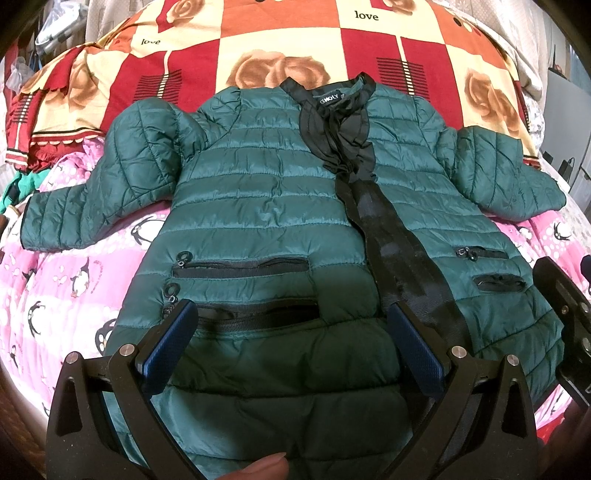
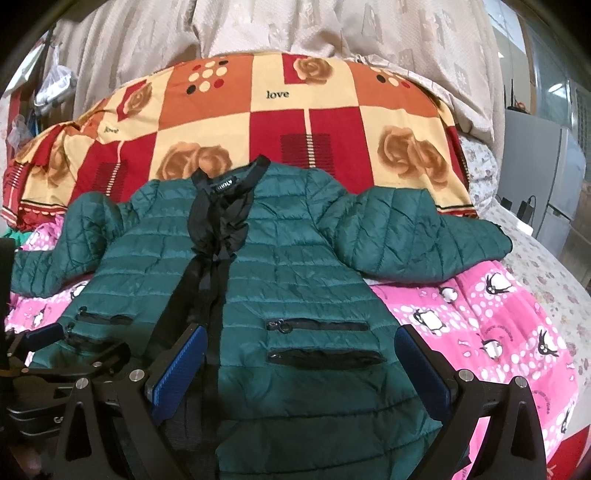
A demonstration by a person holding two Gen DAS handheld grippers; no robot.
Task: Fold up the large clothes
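A home bedroom: a bed (image 2: 546, 295) spread with a pink penguin-print blanket (image 2: 480, 325) and a red-and-orange rose quilt (image 2: 258, 122) printed "love", beige patterned curtains (image 2: 258, 26) behind it, and a grey cabinet (image 2: 535, 177) at the side.

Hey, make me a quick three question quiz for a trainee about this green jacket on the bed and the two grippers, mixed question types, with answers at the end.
1. True or false: the green jacket lies front up with both sleeves spread out to the sides.
2. Multiple choice: the blanket directly under the jacket's lower half shows A) penguins on pink, B) blue stripes, C) plain white.
3. Short answer: are the left gripper and the right gripper open or shut, and does either hold cloth?

Key
1. True; the black front placket faces up.
2. A, the pink penguin blanket.
3. Both open, jaws spread wide over the hem area, gripping nothing.
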